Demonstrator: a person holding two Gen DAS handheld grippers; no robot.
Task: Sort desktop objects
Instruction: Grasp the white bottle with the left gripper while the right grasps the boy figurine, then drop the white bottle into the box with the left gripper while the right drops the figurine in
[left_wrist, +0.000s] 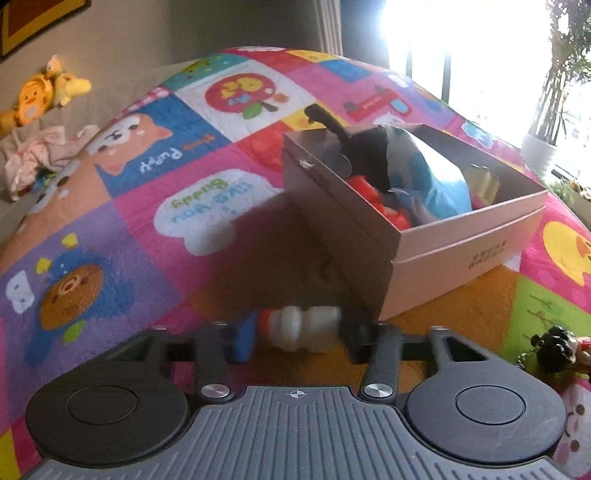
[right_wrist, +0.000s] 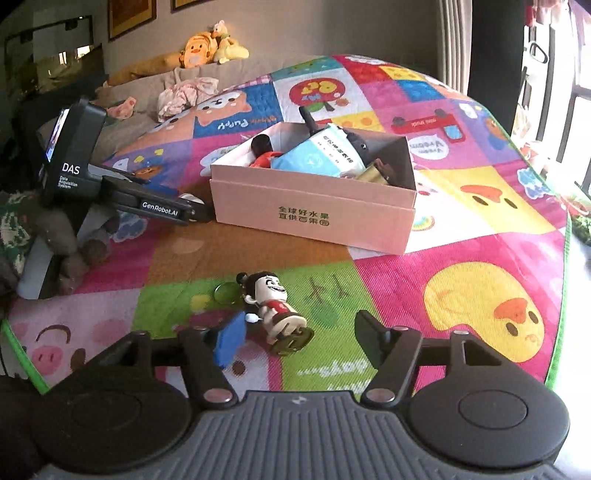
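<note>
The left gripper (left_wrist: 295, 332) jaws clamp a small white bottle (left_wrist: 301, 328) bound for the pink box (left_wrist: 424, 251) just beyond, while the right gripper (right_wrist: 295, 339), jaws apart and empty, next needs to close on the figurine (right_wrist: 277, 306).

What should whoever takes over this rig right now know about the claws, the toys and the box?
Left claw: closed on a small white bottle with a red cap, held crosswise just short of the cardboard box.
Right claw: open, empty, its fingers either side of the cartoon figurine keychain lying on the play mat.
Done: box already holds a blue-and-white packet, red toy, dark toys and a brass-coloured item.
Left: drop the bottle in the box, then grasp the figurine and box it too.
</note>
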